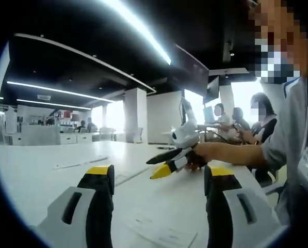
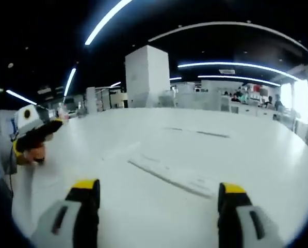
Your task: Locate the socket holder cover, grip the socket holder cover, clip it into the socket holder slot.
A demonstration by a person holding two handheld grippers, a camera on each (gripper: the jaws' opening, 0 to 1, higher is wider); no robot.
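1. The left claw stands with its two yellow-tipped jaws spread wide and nothing between them, held low over the white surface.
2. The right claw is likewise spread apart and holds nothing; in its own view it hovers over the same white surface.
3. In the left gripper view the right claw comes in from the right, carried in the person's hand; its black jaws with a yellow tip point left and sit just above the surface, a little beyond the left claw.
4. In the right gripper view the left claw shows at the far left as a black jaw with a white body behind it.
5. A long, flat, pale strip lies on the surface ahead of the right claw, between near and mid distance. It may be the socket holder or its cover, but the pictures are too blurred to tell which.
6. Flat sheets lie on the near surface by the left claw.
7. Judged from this, the task has barely begun: no cover is gripped and nothing is clipped in. Locating the cover, gripping it and pressing it into the slot all remain.
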